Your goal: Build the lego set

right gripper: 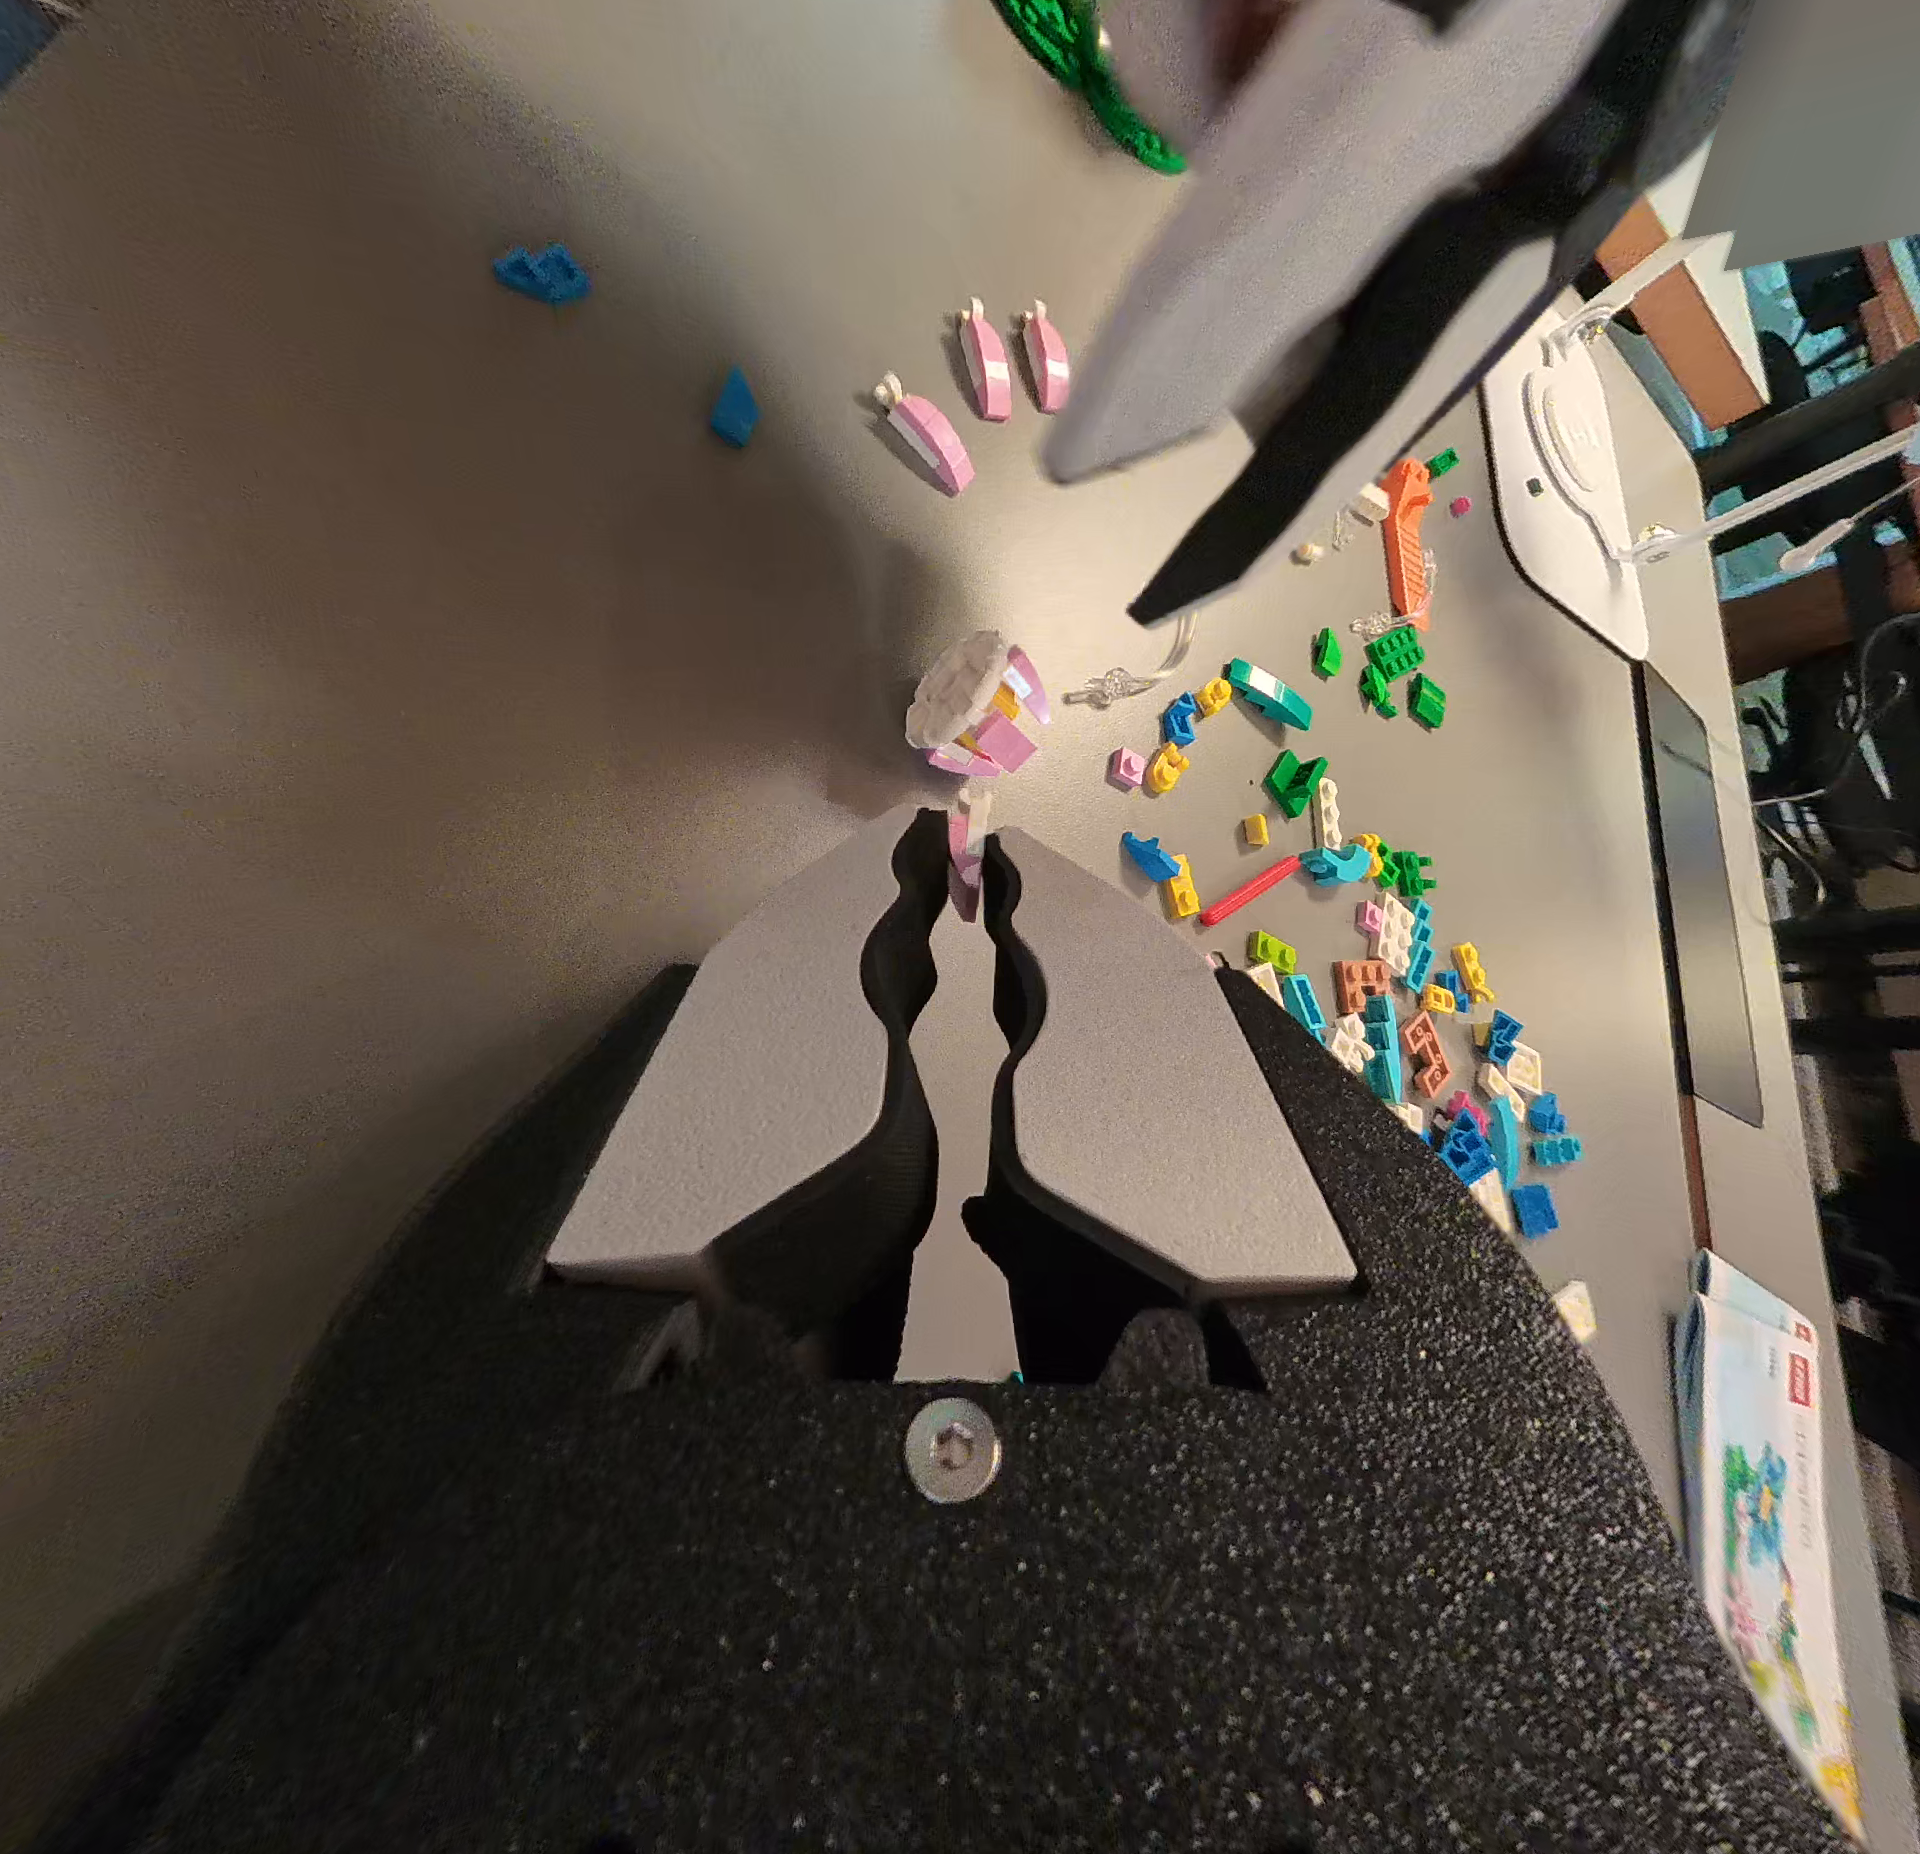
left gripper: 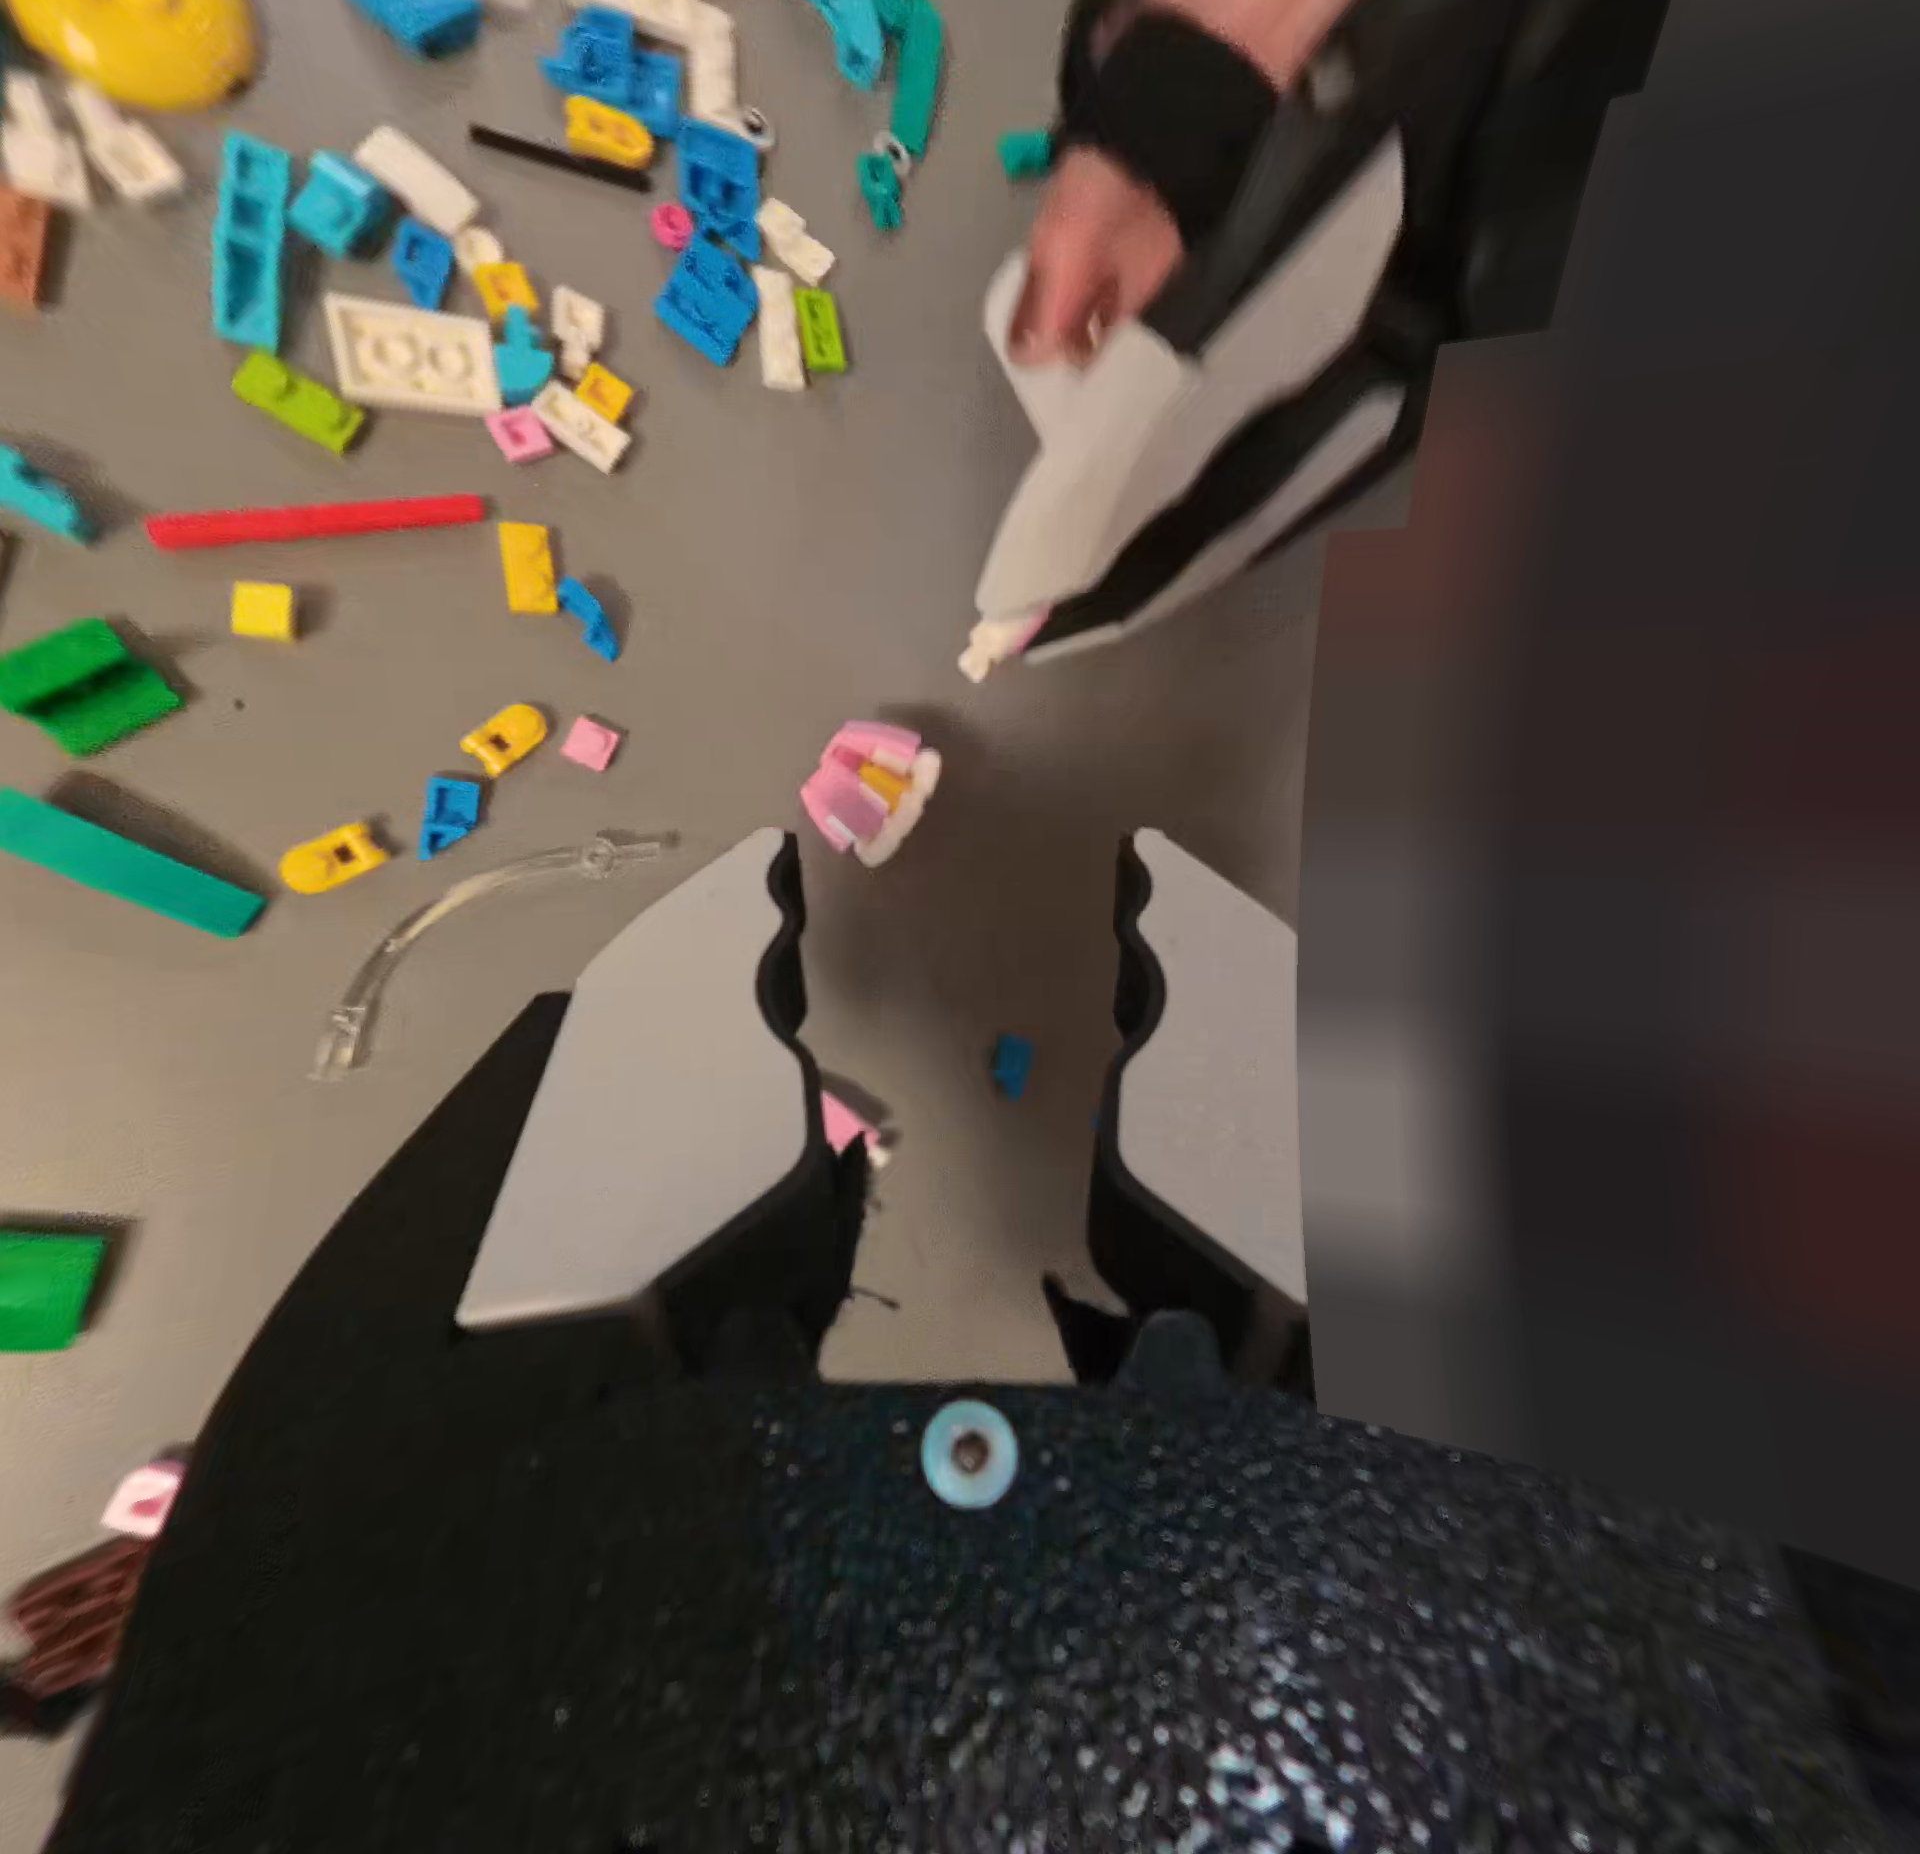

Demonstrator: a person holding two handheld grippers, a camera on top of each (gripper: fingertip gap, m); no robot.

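With the left gripper [left gripper: 956, 859] spread empty, the right gripper [right gripper: 961, 848] pinches a pink petal piece [right gripper: 966, 859] beside the tabletop flower [right gripper: 971, 708]; unbraced, the flower could skid when pressed.

Left gripper [left gripper: 956, 848] agape, right gripper [right gripper: 961, 843] clamped

Flower assembly [left gripper: 871, 788] lies right of loose bricks [left gripper: 416, 350].
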